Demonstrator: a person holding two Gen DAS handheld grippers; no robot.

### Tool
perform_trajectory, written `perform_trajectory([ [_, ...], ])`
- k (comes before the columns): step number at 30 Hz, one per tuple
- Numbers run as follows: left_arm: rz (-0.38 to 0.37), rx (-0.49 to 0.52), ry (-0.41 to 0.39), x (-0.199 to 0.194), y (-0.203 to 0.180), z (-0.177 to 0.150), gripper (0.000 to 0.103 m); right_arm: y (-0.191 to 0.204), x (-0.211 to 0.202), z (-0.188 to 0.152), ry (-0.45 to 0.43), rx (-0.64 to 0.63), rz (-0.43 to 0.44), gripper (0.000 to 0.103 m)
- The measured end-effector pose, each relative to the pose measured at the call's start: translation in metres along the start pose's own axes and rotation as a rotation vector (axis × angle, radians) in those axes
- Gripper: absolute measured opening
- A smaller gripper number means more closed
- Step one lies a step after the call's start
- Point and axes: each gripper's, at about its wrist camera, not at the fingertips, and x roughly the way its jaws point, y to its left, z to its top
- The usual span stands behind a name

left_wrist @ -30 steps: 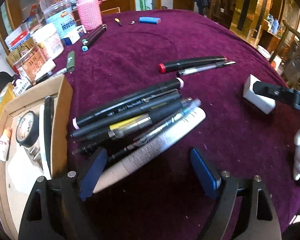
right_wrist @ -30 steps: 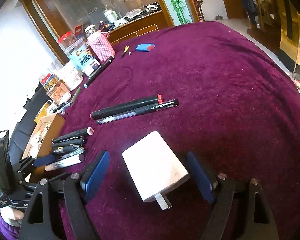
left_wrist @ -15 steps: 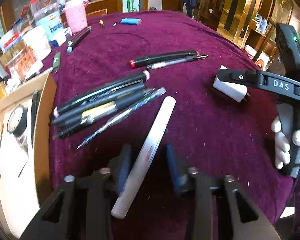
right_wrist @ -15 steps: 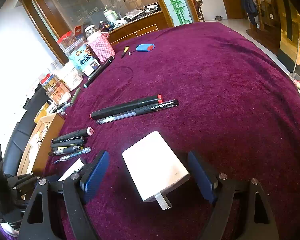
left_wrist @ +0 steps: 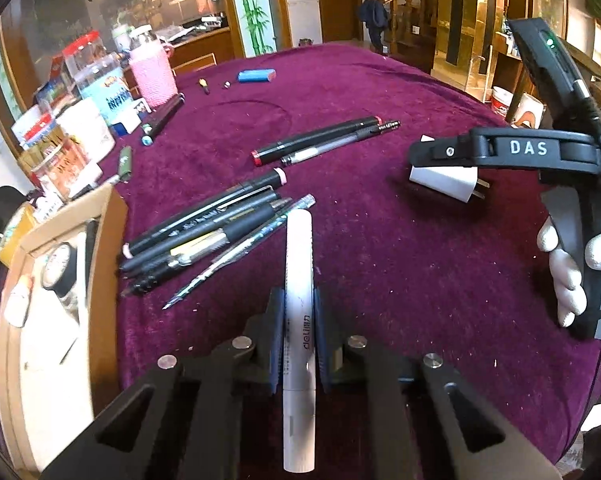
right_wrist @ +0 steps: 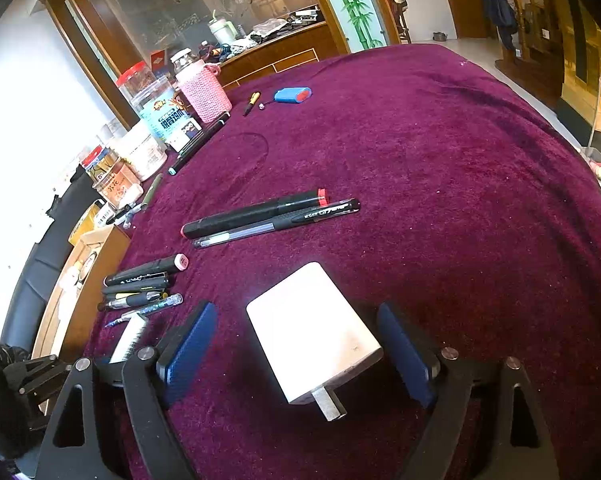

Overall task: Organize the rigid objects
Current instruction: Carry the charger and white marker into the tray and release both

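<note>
My left gripper (left_wrist: 297, 320) is shut on a white marker pen (left_wrist: 298, 280) and holds it pointing away over the purple tablecloth (left_wrist: 380, 260). A row of several dark pens (left_wrist: 204, 236) lies just left of it; these pens also show in the right wrist view (right_wrist: 140, 288). My right gripper (right_wrist: 296, 344) is open, its blue pads on either side of a white plug charger (right_wrist: 312, 328) that rests on the cloth, not touching it. The charger also shows in the left wrist view (left_wrist: 444, 180).
A cardboard box (left_wrist: 60, 300) with tape and small items sits at the left edge. A red-capped marker and a gel pen (right_wrist: 268, 216) lie mid-table. Jars and a pink knitted bottle (right_wrist: 200, 88) stand at the far left, with a blue lighter (right_wrist: 292, 94) beyond.
My left gripper closed on the white marker pen, pulled it away from the pen row and turned it straight ahead. The right gripper stayed open around the charger.
</note>
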Motion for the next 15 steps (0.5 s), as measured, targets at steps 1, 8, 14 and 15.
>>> perform_trajectory([
  [1,0.011,0.0,-0.005,-0.003,0.0,-0.001,0.014,0.0,0.0,0.0,0.0,0.0,0.0,0.086],
  [8,0.022,-0.026,-0.031,-0.023,0.012,-0.005,0.014,0.01,0.004,0.001,0.016,-0.044,-0.033,0.089],
  [14,-0.038,-0.147,-0.053,-0.054,0.056,-0.014,0.014,0.029,0.016,0.001,0.057,-0.15,-0.147,0.089],
  [15,-0.038,-0.16,-0.058,-0.058,0.062,-0.016,0.014,0.031,0.018,0.001,0.06,-0.17,-0.182,0.076],
])
